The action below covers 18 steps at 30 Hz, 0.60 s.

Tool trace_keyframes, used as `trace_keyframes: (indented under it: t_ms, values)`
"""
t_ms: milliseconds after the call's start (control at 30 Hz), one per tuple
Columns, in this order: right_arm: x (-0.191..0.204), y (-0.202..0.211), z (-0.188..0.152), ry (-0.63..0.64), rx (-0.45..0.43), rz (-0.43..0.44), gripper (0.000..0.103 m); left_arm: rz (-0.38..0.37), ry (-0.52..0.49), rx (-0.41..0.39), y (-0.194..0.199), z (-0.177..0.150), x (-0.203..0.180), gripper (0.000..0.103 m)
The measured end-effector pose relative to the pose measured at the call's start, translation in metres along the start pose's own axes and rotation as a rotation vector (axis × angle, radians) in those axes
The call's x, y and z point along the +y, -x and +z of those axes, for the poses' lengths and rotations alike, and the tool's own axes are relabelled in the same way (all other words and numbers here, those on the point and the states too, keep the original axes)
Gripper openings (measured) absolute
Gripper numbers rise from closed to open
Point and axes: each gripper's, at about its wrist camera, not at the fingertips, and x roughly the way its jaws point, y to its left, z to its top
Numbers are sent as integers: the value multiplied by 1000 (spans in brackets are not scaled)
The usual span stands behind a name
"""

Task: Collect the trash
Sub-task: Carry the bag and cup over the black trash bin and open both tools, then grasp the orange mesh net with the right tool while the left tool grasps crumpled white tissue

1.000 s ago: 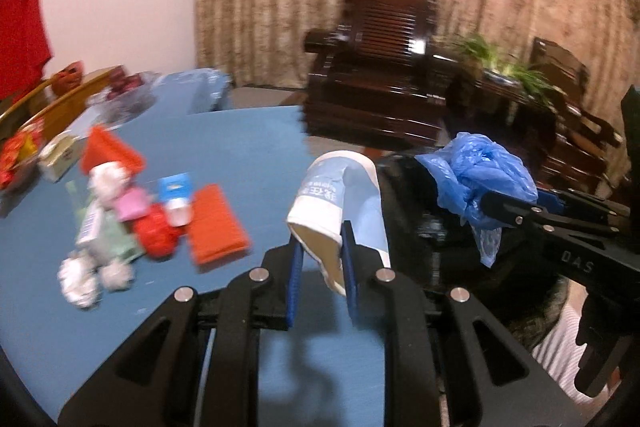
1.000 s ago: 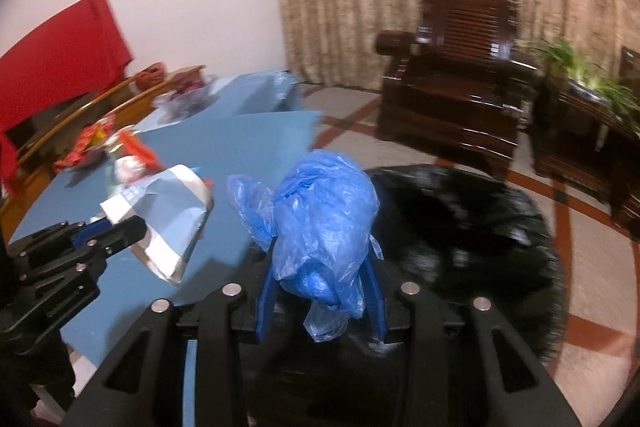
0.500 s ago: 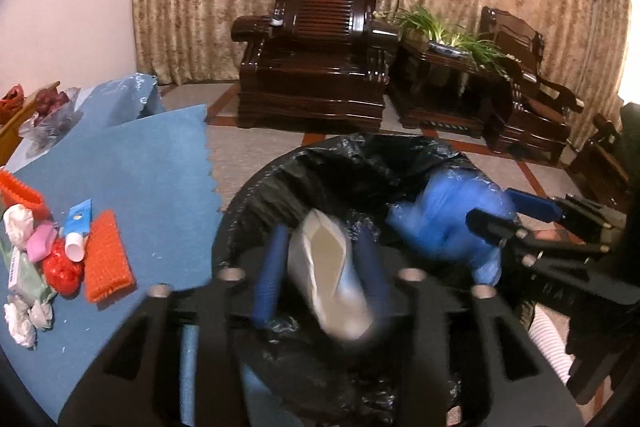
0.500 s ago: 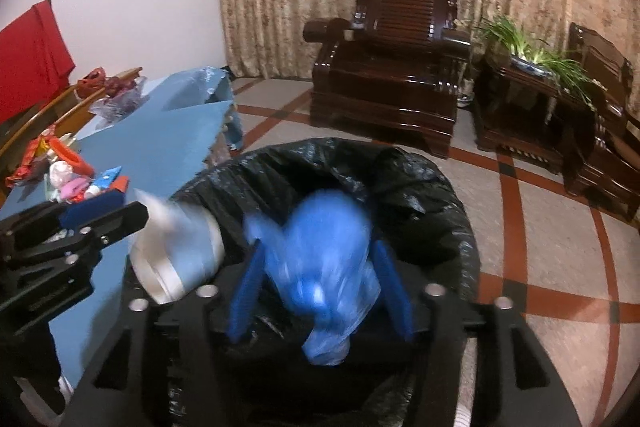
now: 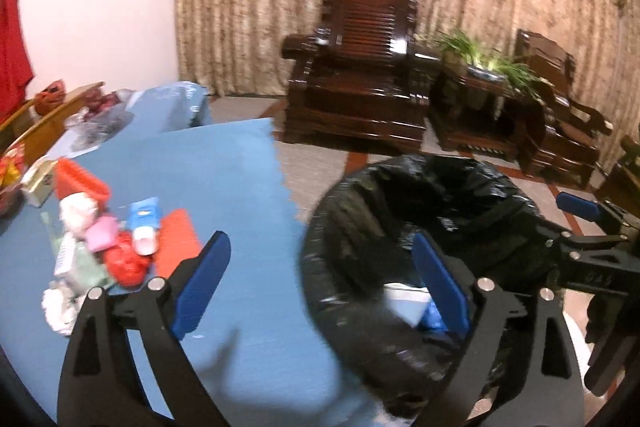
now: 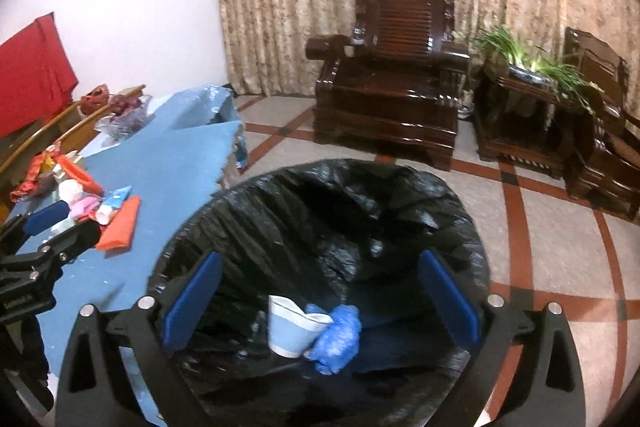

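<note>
A bin lined with a black bag (image 6: pixel 400 203) stands beside the blue table (image 6: pixel 168 163). A crushed blue-and-white paper cup (image 6: pixel 290 327) and a crumpled blue plastic bag (image 6: pixel 338 337) lie at its bottom. My right gripper (image 6: pixel 320 295) is open and empty above the bin. My left gripper (image 5: pixel 320 279) is open and empty over the bin's left rim (image 5: pixel 320 227) and the table edge. The cup (image 5: pixel 404 303) shows in the bin there too. More trash (image 5: pixel 104 247) lies on the table: crumpled paper, red, pink and orange pieces.
Dark wooden armchairs (image 6: pixel 392 83) and a side table with a green plant (image 6: pixel 528 67) stand behind the bin before a curtain. A bowl and red items (image 6: pixel 120 111) sit at the table's far end. Tiled floor (image 6: pixel 560 247) lies right of the bin.
Both grippers opened over the bin. The paper cup left my left gripper and the blue plastic bag left my right gripper; both now lie at the bin's bottom.
</note>
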Motion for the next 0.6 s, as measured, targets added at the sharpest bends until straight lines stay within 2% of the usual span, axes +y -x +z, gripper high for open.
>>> trace_keyframes:
  t_ms: [167, 433, 600]
  values:
    - [33, -5, 8, 48, -13, 51, 97, 80, 59, -17, 18, -2, 41, 91]
    - [101, -27, 19, 126, -22, 147, 97, 267, 143, -31, 38, -14, 124, 91]
    - [149, -43, 22, 189, -35, 211, 97, 384, 197, -7, 42, -30, 179, 91]
